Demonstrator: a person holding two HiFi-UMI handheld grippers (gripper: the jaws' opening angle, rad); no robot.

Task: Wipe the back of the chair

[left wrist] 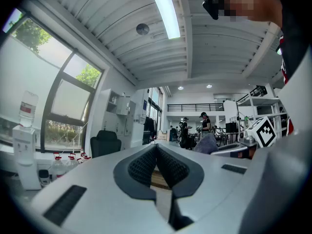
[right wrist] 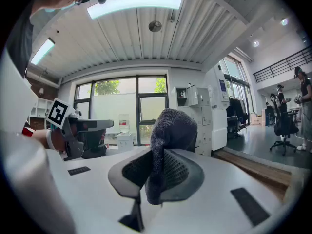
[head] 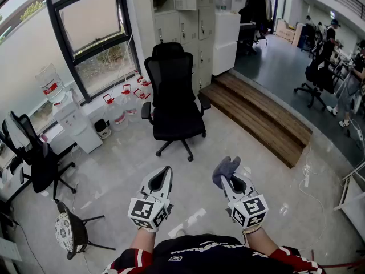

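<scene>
Clearly the right claw [right wrist: 157, 152] is clamped on a grey cloth [right wrist: 171, 126], the left claw [left wrist: 156, 151] pressed together on nothing; the black chair [head: 174, 96] stands well ahead on casters, so a hard wipe might roll it away.

the rear face of the black office chair [head: 174, 93] is turned away from the head camera. in the left gripper view its base is hidden behind the left hand-held gripper [left wrist: 157, 150]. the lower end of the grey cloth [right wrist: 170, 130] is lost between the jaws of the right hand-held gripper [right wrist: 156, 167]. a second chair [head: 34, 158] is cut by the left edge. the people [head: 331, 39] at far right are too small to make out.
</scene>
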